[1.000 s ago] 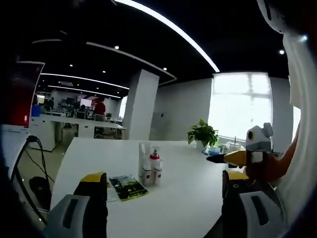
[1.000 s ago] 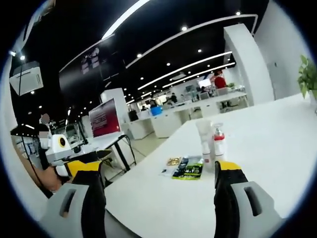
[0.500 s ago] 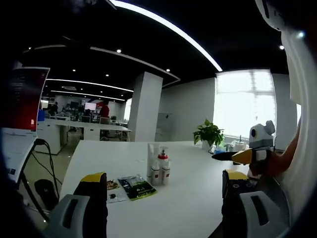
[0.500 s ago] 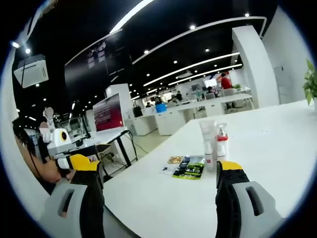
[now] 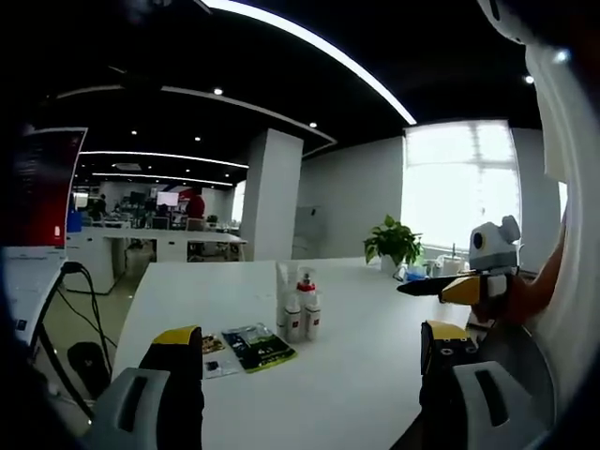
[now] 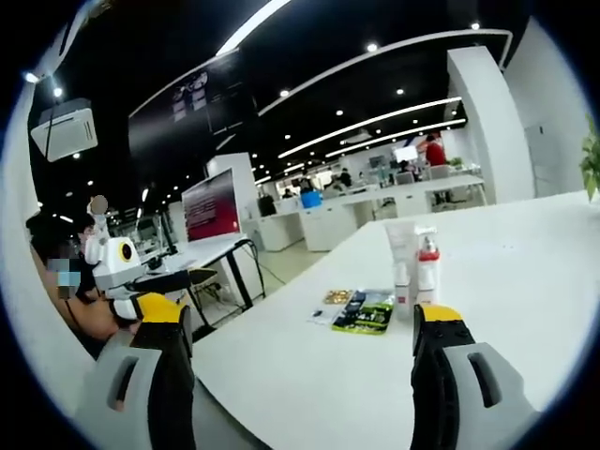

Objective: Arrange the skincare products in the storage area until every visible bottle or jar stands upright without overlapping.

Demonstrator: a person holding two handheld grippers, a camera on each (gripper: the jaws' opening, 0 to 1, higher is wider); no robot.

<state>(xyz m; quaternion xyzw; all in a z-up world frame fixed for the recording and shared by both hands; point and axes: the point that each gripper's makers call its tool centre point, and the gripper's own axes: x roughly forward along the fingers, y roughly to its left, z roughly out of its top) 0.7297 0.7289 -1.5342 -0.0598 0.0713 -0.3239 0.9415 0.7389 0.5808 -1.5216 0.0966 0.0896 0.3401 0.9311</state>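
Three skincare bottles stand upright and close together on the white table (image 5: 356, 375): a white tube (image 5: 283, 302), a small white bottle (image 5: 294, 321) and a red-capped spray bottle (image 5: 310, 309). In the right gripper view they are the tube (image 6: 401, 267) and the red-capped bottle (image 6: 427, 272). Flat green and black sachets (image 5: 258, 345) lie beside them, also sachets (image 6: 364, 312). My left gripper (image 5: 300, 375) is open, held back from the bottles. My right gripper (image 6: 298, 366) is open too. The right gripper (image 5: 469, 281) enters the left gripper view at the right.
A potted plant (image 5: 392, 246) and small items stand at the table's far end near the window. Office desks (image 6: 375, 211) and a red screen (image 6: 211, 206) lie beyond the table. A person's arm (image 5: 553, 281) is at the right edge.
Both cameras shifted slightly; the bottles sit a little differently in each view. The bottles and sachets have not moved, and both grippers stay open.
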